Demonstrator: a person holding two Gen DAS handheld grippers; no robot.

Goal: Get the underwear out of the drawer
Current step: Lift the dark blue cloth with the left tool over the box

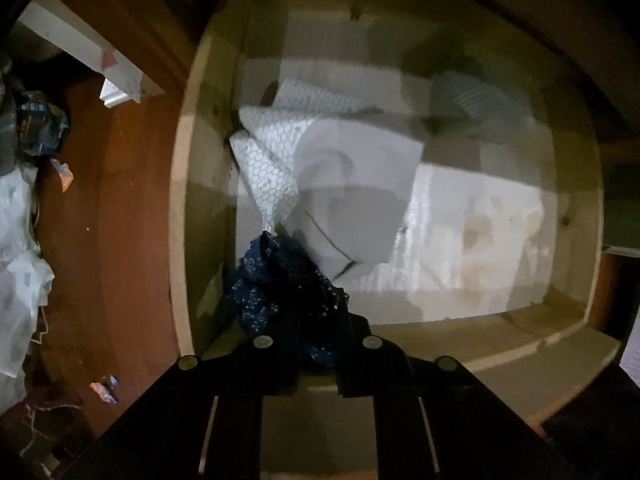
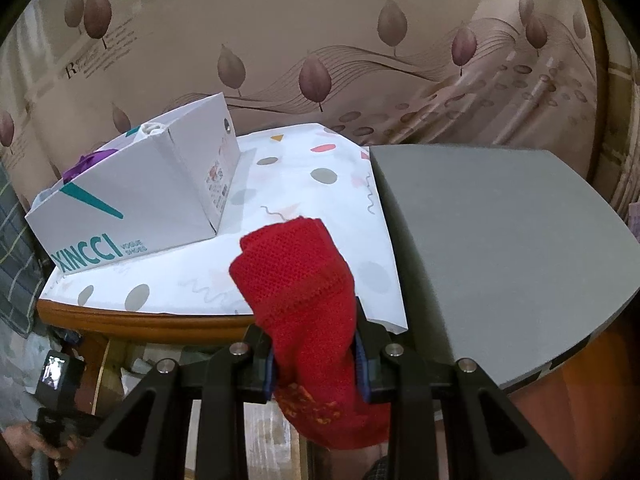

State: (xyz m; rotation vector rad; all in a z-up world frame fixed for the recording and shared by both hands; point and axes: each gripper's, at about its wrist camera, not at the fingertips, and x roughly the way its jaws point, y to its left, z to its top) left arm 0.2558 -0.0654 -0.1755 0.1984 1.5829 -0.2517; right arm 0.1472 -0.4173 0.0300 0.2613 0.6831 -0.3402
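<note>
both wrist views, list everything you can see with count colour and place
drawer: 1, pale wood, open below
dark blue underwear: 1, white-speckled, in left hand-held gripper
white folded items: several, in drawer
red underwear: 1, in right hand-held gripper
shoe box: 1, white and teal, on tabletop
patterned cloth: 1, white, covering tabletop
grey board: 1, right of cloth
left hand-held gripper: shut on dark blue underwear
right hand-held gripper: shut on red underwear

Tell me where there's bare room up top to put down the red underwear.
The grey panel on the right is entirely bare. The patterned cloth has an open strip between the shoe box and the grey panel's edge. The cloth's left side is crowded by the box.
</note>
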